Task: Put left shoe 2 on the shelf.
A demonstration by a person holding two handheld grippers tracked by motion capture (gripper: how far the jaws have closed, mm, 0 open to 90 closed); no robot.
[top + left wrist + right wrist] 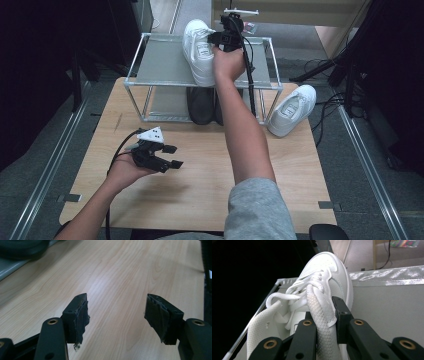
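One white shoe (199, 50) is being set on the rack (160, 65), right gripper (322, 315) clenching its collar; next, releasing it there.

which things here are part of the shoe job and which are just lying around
In the job:
- white shoe on the rack's top shelf, its collar clamped by the right gripper
- second white shoe on the table, beside the rack

Lying about:
- black shoes on the lower shelf
- left gripper, open over bare table
- cables on the floor
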